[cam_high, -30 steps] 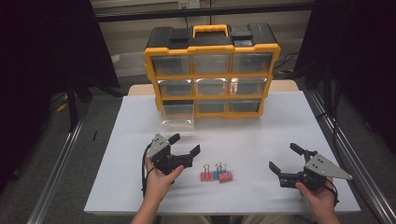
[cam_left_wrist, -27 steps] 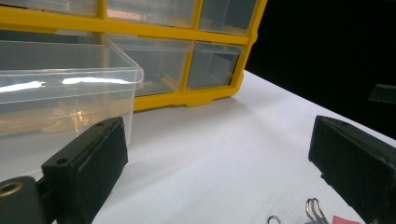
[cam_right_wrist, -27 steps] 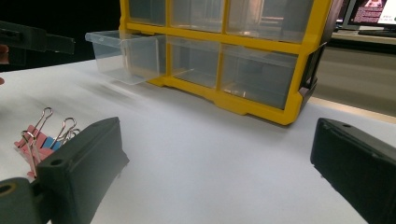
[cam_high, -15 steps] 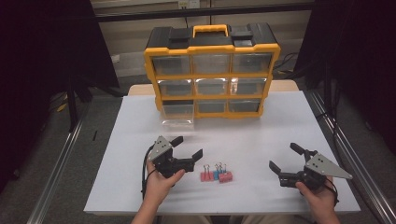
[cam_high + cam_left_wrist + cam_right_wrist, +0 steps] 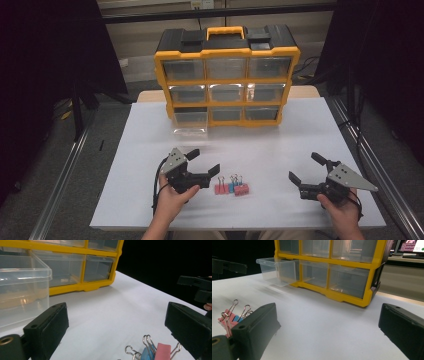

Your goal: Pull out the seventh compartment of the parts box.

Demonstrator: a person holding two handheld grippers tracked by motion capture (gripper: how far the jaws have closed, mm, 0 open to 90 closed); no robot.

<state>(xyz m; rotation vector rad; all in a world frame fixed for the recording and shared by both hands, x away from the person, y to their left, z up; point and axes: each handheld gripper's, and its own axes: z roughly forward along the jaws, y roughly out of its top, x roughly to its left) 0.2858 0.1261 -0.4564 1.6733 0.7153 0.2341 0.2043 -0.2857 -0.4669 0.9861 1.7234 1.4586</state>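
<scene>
Three small binder clips (image 5: 232, 188), pink, blue and pink, lie in a row on the white table (image 5: 260, 145); they also show low in the left gripper view (image 5: 155, 350) and at the left of the right gripper view (image 5: 230, 315). My left gripper (image 5: 205, 161) is open just left of the clips, its jaws (image 5: 117, 327) spread with nothing between them. Far to the right of the clips, my right gripper (image 5: 304, 167) is held open and empty (image 5: 329, 325).
A yellow and black drawer cabinet (image 5: 227, 75) stands at the back of the table. Its bottom-left clear drawer (image 5: 190, 122) is pulled out and looks empty (image 5: 20, 287) (image 5: 278, 270). Dark curtains and metal rails flank the table.
My left gripper has edged a little to the right and nearer, closer to the clips. The right gripper and the clips have not moved.
</scene>
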